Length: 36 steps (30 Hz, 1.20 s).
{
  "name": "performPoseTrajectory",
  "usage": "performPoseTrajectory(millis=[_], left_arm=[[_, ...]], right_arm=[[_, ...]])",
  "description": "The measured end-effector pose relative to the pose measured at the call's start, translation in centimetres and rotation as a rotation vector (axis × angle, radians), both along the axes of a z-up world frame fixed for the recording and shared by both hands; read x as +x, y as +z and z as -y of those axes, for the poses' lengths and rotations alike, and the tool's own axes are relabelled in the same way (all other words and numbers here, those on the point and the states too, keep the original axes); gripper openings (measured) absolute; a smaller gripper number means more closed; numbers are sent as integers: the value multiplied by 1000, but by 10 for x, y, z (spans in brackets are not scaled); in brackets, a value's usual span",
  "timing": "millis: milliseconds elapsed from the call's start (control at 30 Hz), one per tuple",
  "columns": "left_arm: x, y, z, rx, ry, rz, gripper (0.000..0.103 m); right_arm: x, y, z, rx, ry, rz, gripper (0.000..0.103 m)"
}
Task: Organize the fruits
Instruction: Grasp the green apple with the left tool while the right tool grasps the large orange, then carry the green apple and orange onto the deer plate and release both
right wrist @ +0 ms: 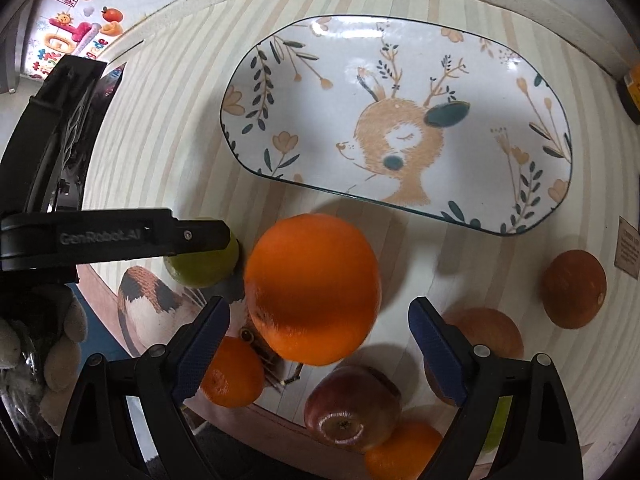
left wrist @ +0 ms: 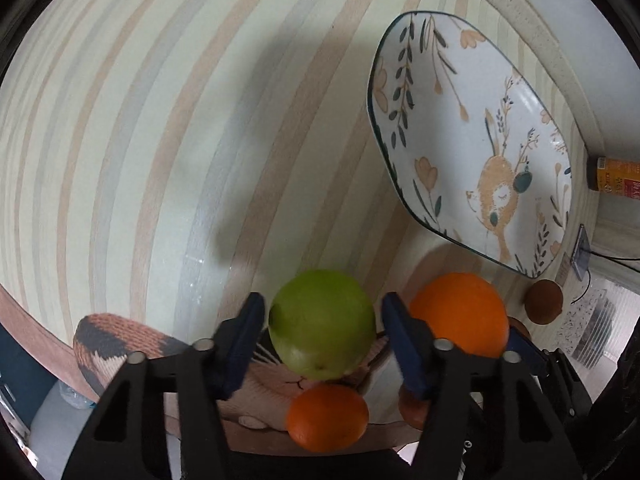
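Observation:
My left gripper is open around a green apple; small gaps show at both pads. It also shows in the right wrist view, behind the left gripper's finger. My right gripper is open, with a large orange between its pads, apart from both. That orange also shows in the left wrist view. The deer-patterned plate lies empty beyond. It shows at the right in the left wrist view. A red apple and small oranges lie near.
A dark orange and a brownish fruit sit at the right. A small orange and a brown fruit show in the left wrist view. The striped tablecloth stretches left. A knitted cat cushion lies below the table's edge.

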<state>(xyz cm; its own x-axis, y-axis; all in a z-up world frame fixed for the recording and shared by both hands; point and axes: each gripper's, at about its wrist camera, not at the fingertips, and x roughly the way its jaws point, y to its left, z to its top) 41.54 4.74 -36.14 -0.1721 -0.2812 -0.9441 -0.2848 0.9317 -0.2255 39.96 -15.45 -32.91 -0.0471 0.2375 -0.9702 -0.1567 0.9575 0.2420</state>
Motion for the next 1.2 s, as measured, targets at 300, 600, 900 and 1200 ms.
performPoseTrajectory(millis=[300,600,900,1200], left_arm=[[6,2,9,39,-67,58,53],[3,13,25,83,-120,97,52],[38,87,37,18,-147,215,52],[123,73,80,24,-215,202,51]], right_arm=[[10,-23,-27,23,-32,-24,79],[4,-23,-47,20,-65,-16,78],[23,25,-23,103,-176,50,78],[100,34,49,19,-310,163,78]])
